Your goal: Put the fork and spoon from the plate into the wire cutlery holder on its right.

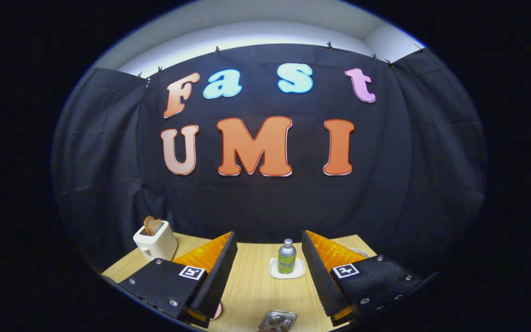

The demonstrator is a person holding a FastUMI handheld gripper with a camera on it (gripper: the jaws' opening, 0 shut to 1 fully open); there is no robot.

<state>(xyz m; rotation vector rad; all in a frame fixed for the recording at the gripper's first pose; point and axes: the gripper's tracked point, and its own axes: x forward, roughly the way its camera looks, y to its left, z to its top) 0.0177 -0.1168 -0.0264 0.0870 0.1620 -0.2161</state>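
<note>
The tongs [269,258] hang wide apart and empty high over the desk [251,286], so coming down they might bump the bottle [286,256] just ahead.

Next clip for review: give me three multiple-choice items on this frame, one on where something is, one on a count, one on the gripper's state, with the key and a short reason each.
1. Where does the small bottle stand?
A. On a white coaster beyond the gripper fingers
B. On top of the toaster
C. Clamped between the fingers

2. How many toasters are on the table?
A. Three
B. One
C. Two

3. How is the gripper?
A. Shut on the bottle
B. Shut on nothing
C. Open, holding nothing

Key:
1. A: the bottle sits on the coaster, farther along the table.
2. B: a single toaster stands at the table's far corner.
3. C: the gripper has its fingers wide apart, with bare table between them.
</note>
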